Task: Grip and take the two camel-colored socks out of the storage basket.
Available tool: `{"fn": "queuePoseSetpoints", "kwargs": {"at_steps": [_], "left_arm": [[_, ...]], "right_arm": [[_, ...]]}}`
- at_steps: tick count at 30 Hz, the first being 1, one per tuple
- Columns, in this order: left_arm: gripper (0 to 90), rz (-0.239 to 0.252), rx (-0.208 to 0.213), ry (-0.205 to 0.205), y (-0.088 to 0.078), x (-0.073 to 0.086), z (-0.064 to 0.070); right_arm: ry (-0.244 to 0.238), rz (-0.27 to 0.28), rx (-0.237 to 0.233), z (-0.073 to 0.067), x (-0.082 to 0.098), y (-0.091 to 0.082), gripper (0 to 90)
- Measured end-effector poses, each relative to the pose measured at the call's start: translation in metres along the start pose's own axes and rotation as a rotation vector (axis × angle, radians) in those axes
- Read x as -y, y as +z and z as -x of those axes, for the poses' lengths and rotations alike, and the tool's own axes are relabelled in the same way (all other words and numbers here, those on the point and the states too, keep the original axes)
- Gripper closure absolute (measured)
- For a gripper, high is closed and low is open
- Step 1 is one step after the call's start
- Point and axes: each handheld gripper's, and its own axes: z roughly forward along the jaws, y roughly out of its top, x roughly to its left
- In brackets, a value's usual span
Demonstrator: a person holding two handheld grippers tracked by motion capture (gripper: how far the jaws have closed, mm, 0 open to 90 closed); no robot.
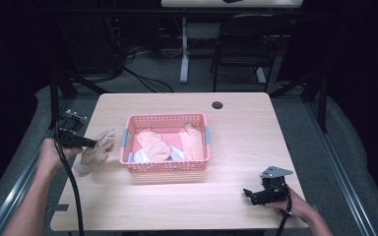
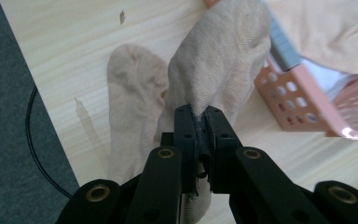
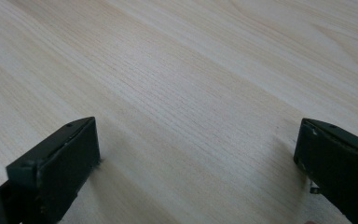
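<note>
We find no readable text, label, brand, number or sign anywhere. The pink basket, the beige socks and the desk carry no lettering.

Basket at counter centre, socks to its nine o'clock

The basket is set mid-counter, with more socks laid in it. A sock is laid flat at the basket's nine o'clock, near the counter's edge; another sock is pinched above it in the left claw. The right claw is placed at the basket's four o'clock, well apart.
</note>
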Motion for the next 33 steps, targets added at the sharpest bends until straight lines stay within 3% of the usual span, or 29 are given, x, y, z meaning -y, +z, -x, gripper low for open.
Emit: {"fn": "queuePoseSetpoints", "kwargs": {"at_steps": [3, 12, 15, 17, 20, 23, 33], "left_arm": [[84.6, -0.001, 0.000, -0.037, 0.016, 0.007, -0.007], [82.4, 0.021, -0.004, -0.104, 0.042, 0.019, -0.020], [72.9, 0.037, -0.009, -0.122, 0.047, 0.022, -0.022], [57.6, 0.056, -0.026, -0.144, 0.048, 0.023, -0.022], [36.4, 0.115, -0.060, -0.168, 0.044, 0.026, -0.021], [22.5, 0.145, -0.072, -0.174, 0.038, 0.029, -0.018], [9.4, 0.232, -0.102, -0.132, 0.001, 0.052, 0.012]], "right_arm": [[0.000, 0.000, 0.000, 0.000, 0.000, 0.000, 0.0], [0.000, 0.000, 0.000, 0.000, 0.000, 0.000, 0.0], [0.000, -0.001, 0.000, 0.000, 0.000, 0.000, 0.0], [0.000, 0.000, 0.000, 0.000, 0.000, 0.000, 0.0], [0.000, 0.000, 0.000, 0.000, 0.000, 0.000, 0.0], [0.000, 0.000, 0.000, 0.000, 0.000, 0.000, 0.0], [0.001, 0.000, 0.001, 0.000, 0.000, 0.000, 0.0]]}}
